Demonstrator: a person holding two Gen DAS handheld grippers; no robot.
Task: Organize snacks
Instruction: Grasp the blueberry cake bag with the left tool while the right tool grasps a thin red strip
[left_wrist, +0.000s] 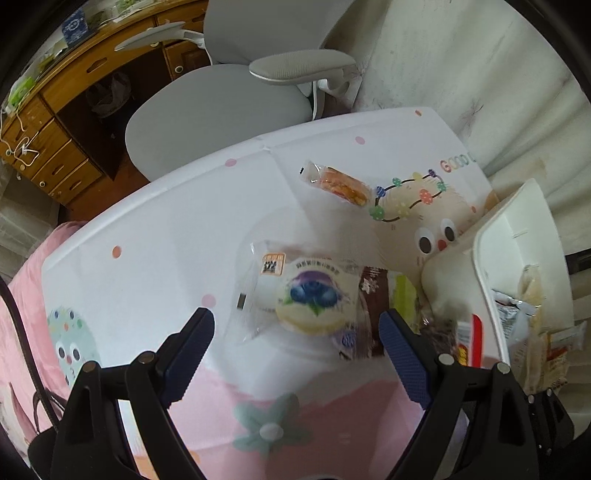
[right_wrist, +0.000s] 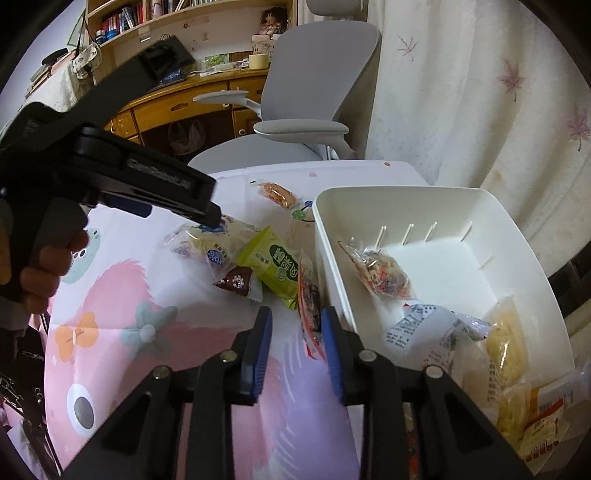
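Table (left_wrist: 155, 229): printed cloth, bare at its left side. White plastic bin (right_wrist: 436, 206), smooth-walled, sits at the right edge with wrapped snacks inside. Left gripper (left_wrist: 295, 332): jaws wide, over the round blueberry cake packet (left_wrist: 314, 299). Right gripper (right_wrist: 297, 328): jaws narrow, beside the bin wall, flanking a thin red packet (right_wrist: 308, 306); contact unclear.

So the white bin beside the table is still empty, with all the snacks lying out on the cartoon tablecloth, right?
Not quite. The white bin is not empty: the right wrist view shows several packets in it, among them a clear bag of mixed snacks. Other snacks, such as the green packet, do lie on the cartoon tablecloth.
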